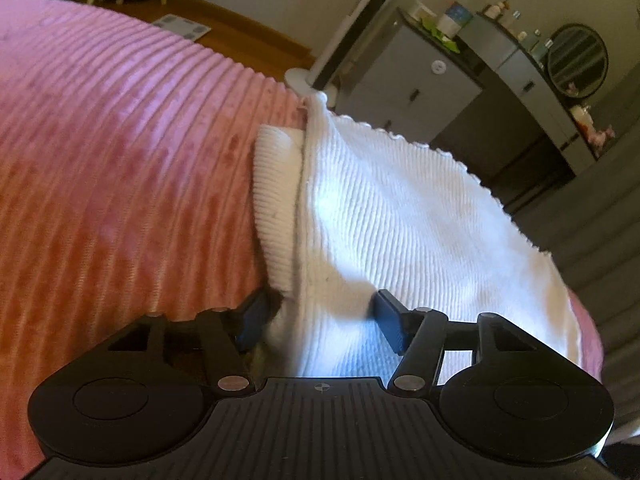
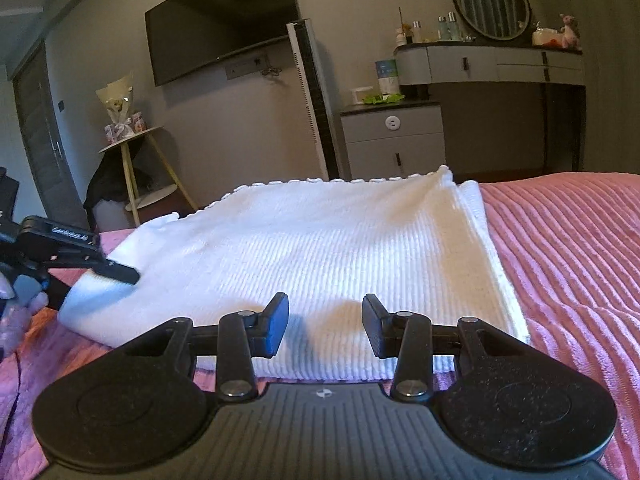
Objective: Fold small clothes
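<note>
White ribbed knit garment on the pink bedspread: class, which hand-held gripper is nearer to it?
Left. The left hand-held gripper has its open fingers around the white ribbed knit garment's edge; the right hand-held gripper hovers open just above its near edge.

Grey walls carry a wall-mounted television, beside a grey cabinet, a dressing table with round mirror, and a wooden floor.

The black two-finger left gripper is held low and level, its jaws spread wide with cloth between them. The black two-finger right gripper points forward, level, its jaws parted with nothing clamped between them.
</note>
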A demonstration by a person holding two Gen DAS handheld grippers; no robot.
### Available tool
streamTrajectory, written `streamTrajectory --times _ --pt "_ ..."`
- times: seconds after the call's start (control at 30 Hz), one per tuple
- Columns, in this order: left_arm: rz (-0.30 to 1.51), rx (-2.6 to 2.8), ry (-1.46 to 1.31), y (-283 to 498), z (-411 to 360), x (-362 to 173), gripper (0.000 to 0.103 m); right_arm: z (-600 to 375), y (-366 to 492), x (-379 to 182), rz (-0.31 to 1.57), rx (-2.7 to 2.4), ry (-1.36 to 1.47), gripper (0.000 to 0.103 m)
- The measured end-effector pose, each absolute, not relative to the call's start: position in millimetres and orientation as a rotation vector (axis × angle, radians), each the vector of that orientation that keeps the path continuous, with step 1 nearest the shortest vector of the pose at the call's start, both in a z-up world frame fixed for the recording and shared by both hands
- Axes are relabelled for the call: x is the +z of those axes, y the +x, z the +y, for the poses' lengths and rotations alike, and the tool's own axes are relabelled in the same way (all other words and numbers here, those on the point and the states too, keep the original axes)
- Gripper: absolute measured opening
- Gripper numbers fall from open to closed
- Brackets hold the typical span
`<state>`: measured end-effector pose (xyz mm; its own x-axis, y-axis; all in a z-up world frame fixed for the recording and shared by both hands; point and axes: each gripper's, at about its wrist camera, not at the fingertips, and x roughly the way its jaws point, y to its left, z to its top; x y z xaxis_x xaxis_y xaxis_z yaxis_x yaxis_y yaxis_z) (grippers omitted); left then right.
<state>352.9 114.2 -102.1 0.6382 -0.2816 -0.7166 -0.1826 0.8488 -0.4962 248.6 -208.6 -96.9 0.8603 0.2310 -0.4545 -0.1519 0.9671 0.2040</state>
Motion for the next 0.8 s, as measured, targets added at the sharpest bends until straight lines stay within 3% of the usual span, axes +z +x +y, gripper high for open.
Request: streamTrajectory --times 0.03,0.07,0.1,0.43,0.8 --pt "0.889 -0.056 -0.583 353.9 114.6 -101.3 0.051 -207.6 247.4 -96.1 0.493 0.205 0.158 0.040" --pt "0.887 -0.059 -0.593 354.6 114.9 -99.6 0.031 -206.2 245.9 -95.7 0.489 0.210 0.153 0.040" --pt "0.885 -0.073 -0.605 354.9 114.8 -97.7 0.026 -205.0 244.8 -95.0 0.484 0.214 0.146 0.040" --pt "0.778 -0.156 -0.440 349.6 71.7 -34.5 0.024 -206.5 248.5 -96.7 0.495 0.210 0.150 0.040" --pt "0.749 -0.331 -0.227 365.5 -46.7 -3.7 0.024 -216.7 250.2 -95.5 0.487 0.183 0.194 0.040"
